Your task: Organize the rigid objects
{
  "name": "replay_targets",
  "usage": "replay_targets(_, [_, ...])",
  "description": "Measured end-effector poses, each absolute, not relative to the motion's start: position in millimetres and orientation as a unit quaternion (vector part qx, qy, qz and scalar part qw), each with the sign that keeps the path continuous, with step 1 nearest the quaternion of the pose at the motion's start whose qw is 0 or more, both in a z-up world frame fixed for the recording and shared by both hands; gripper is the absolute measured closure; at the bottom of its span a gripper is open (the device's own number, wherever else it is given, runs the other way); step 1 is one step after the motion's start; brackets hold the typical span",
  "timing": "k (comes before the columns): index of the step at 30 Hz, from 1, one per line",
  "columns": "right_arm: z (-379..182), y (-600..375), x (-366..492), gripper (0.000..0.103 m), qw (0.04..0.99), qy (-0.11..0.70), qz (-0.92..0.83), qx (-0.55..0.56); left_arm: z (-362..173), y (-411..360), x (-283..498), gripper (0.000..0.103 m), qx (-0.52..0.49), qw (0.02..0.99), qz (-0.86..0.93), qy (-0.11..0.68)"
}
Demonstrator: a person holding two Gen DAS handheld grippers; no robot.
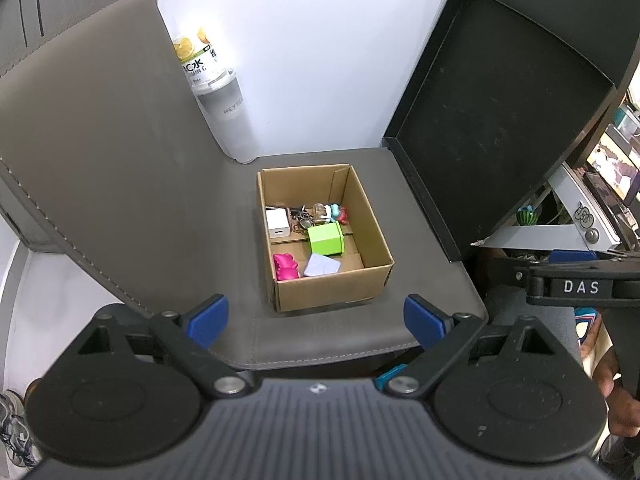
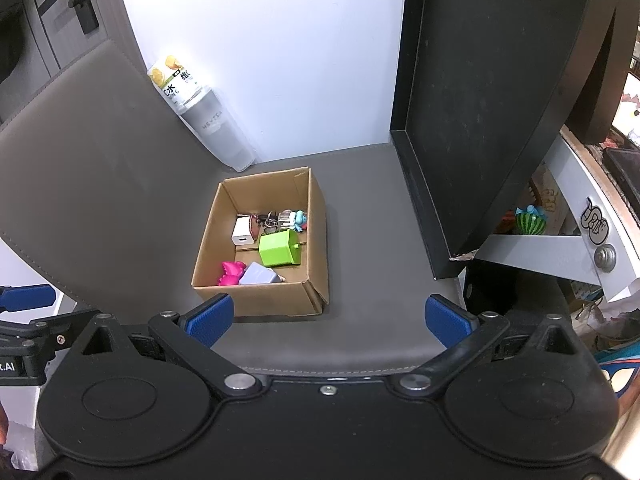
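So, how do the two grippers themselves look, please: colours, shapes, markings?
Both are black, with blue ribbed pads on the fingertips, silver rivets on the linkage bars and round black discs. The left gripper has a ribbed grey body; the right gripper carries a white "DAS" label.

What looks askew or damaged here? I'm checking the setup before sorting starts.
The black tray leans upright on the grey seat instead of lying flat, its bottom corner chipped. A bottle tilts against the wall. The cardboard box sits normally.
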State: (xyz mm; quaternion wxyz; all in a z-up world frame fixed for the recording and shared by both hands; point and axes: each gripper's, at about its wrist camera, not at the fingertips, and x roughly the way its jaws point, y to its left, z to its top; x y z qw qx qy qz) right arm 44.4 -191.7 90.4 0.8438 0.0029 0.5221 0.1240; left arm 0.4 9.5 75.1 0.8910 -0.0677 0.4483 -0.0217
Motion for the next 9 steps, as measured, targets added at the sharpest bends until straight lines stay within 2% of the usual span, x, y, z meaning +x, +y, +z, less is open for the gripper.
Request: replay_targets(9, [90.4, -196.4, 44.5, 0.000, 0.845, 0.522, 0.118, 0.012, 75.1, 8.8, 0.6, 0.009, -0.069, 0.891, -0.023, 0.448])
